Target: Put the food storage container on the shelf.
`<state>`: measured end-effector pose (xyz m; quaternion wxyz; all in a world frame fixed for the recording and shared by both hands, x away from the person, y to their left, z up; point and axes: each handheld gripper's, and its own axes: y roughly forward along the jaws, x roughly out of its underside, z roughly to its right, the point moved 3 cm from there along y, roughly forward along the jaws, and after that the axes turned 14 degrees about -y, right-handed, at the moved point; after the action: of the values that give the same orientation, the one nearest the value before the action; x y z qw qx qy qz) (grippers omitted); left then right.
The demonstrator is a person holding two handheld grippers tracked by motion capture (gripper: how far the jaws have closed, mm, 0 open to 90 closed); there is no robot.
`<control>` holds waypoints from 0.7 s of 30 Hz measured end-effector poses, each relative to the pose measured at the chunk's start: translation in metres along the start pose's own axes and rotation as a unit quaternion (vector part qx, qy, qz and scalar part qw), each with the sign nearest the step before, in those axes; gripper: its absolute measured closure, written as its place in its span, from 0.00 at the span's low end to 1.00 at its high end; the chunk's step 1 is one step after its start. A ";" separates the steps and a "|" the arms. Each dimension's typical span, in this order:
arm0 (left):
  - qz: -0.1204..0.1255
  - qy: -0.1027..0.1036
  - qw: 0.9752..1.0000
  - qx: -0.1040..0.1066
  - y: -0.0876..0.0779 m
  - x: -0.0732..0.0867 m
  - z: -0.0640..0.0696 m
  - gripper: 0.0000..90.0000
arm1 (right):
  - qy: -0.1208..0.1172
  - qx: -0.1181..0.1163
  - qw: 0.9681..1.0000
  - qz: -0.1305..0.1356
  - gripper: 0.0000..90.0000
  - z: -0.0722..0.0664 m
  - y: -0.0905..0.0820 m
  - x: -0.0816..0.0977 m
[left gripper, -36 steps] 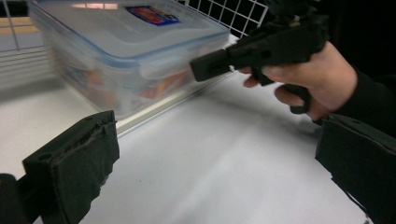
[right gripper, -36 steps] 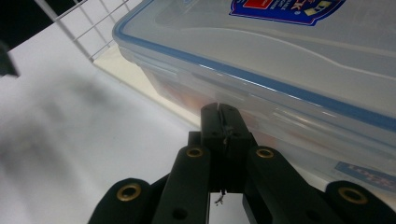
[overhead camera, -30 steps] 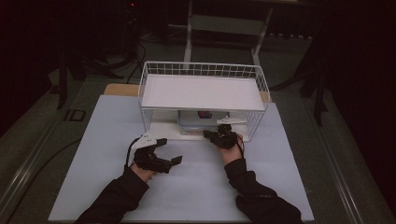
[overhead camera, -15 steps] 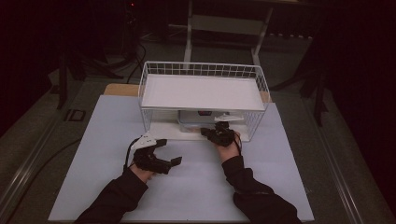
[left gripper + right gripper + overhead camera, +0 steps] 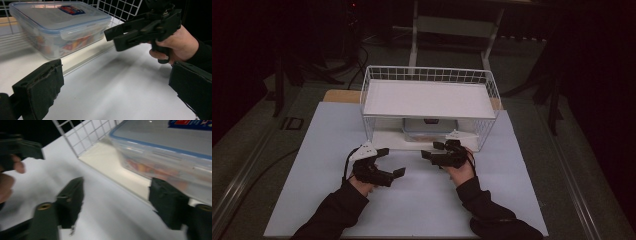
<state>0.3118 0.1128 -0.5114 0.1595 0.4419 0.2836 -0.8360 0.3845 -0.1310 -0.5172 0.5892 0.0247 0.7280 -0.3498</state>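
A clear plastic container (image 5: 429, 131) with a blue-rimmed lid and colourful contents sits on the lower level of a white wire rack (image 5: 427, 75). My left gripper (image 5: 391, 161) hovers over the white table in front of the rack's left half, jaws wide apart and empty. My right gripper (image 5: 432, 150) is just in front of the container, pointing left, open and empty. In the left gripper view the container (image 5: 57, 27) lies beyond my own open gripper (image 5: 115, 92), with the right gripper (image 5: 117, 37) at upper right. The right gripper view has the container (image 5: 175, 152) close behind its open gripper (image 5: 120, 205).
The rack carries a white board (image 5: 427, 97) as an upper shelf above the container. A white tabletop (image 5: 422, 205) spreads around both hands. The left hand (image 5: 10, 170) appears at the left edge of the right gripper view. Dark floor and stands lie behind the table.
The right gripper has drifted a little left and back from the rack front. The left gripper has barely moved. Both stay open.
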 end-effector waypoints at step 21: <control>-0.016 0.015 1.000 0.011 -0.009 0.012 0.011 0.00 | -0.020 -0.008 1.000 -0.001 0.18 -0.027 -0.068 0.040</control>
<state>0.2935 0.1135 -0.5132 0.1364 0.4516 0.2838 -0.8348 0.3198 -0.1825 -0.5178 0.6035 0.0127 0.7188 -0.3448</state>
